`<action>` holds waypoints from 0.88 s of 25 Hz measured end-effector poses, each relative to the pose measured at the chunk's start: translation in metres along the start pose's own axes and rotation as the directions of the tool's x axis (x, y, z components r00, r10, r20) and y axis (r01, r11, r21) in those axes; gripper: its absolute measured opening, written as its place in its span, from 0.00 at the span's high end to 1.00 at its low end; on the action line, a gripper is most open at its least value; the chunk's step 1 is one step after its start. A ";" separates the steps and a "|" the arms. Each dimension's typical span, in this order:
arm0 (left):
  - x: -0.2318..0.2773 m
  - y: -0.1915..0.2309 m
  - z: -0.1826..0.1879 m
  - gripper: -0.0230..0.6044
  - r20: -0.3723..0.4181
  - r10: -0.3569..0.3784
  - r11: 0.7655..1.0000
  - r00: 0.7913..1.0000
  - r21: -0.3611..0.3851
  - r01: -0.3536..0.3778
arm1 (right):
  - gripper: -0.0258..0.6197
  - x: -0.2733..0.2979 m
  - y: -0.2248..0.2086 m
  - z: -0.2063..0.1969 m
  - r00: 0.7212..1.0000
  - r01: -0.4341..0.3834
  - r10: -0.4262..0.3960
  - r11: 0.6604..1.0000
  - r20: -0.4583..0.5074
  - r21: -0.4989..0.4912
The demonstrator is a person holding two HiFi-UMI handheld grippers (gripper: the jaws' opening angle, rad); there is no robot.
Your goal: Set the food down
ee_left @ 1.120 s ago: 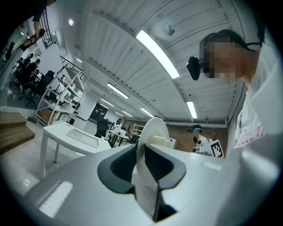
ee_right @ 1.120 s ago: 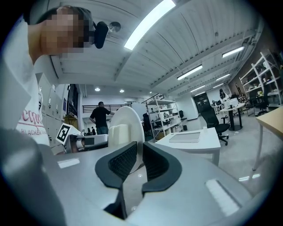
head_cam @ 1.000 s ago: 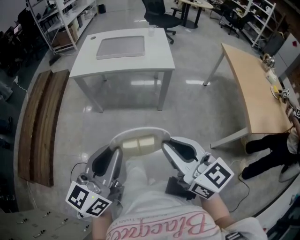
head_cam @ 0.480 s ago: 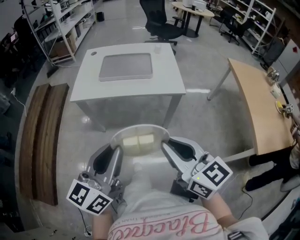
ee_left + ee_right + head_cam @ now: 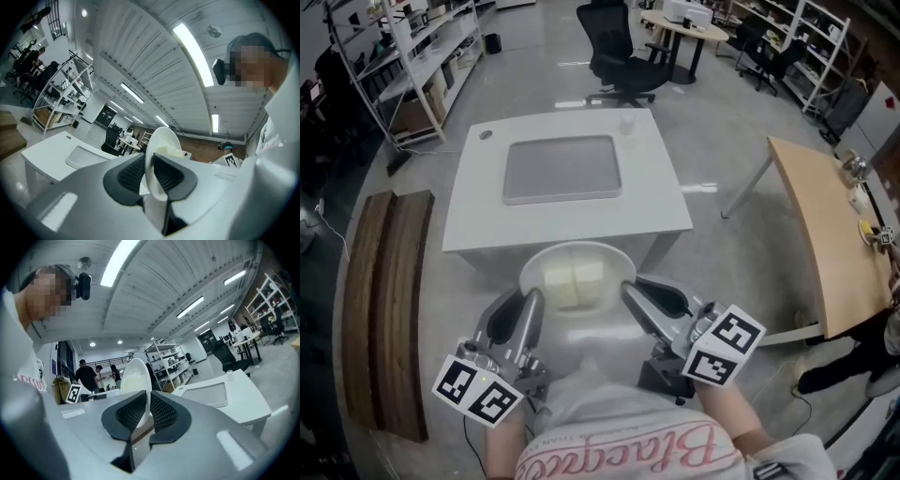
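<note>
Two sets pinch the plate (image 5: pixel 553 251) rim: left tongs (image 5: pixel 528 311) and right tongs (image 5: pixel 630 295). Pale food (image 5: pixel 574 284) lies on it, lower centre.

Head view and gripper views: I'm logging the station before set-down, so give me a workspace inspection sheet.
Surface: white table, grey tray at its middle.
Job's things: white plate carrying pale food blocks, held up by both grippers.
Clutter: small cup at the table's far edge.
Grippers: left gripper and right gripper each shut on the white plate's rim.
Cables: thin cable on the floor, far left.
Surroundings: wooden bench left, office chair beyond, wooden table right.
</note>
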State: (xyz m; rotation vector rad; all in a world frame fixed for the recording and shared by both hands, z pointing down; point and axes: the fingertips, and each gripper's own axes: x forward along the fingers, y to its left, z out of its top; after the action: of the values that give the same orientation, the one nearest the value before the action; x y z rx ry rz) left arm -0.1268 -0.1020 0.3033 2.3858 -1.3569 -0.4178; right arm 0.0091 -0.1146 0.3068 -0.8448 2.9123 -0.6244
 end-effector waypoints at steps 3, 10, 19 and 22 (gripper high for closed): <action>0.012 0.017 0.008 0.88 0.016 -0.005 0.999 1.000 -0.035 0.005 | 0.91 0.018 -0.013 0.002 1.000 -0.021 0.020 0.996 0.018 0.087; 0.048 0.055 0.003 0.88 -0.002 0.027 0.994 1.000 -0.108 -0.027 | 0.91 0.050 -0.052 0.002 1.000 0.005 -0.007 0.985 0.006 0.175; 0.120 0.116 0.001 0.88 -0.033 0.072 0.987 0.997 -0.144 -0.076 | 0.92 0.106 -0.126 0.016 1.000 -0.008 0.007 0.958 0.003 0.286; 0.151 0.145 0.001 0.88 -0.061 0.103 0.984 0.993 -0.142 -0.110 | 0.91 0.137 -0.161 0.021 0.999 0.031 -0.019 0.957 -0.044 0.289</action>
State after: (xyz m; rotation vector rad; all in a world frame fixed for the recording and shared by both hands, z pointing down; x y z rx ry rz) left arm -0.1629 -0.3013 0.3565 2.1807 -1.3742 -0.4056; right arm -0.0234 -0.3174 0.3599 -0.8392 2.7494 -1.0498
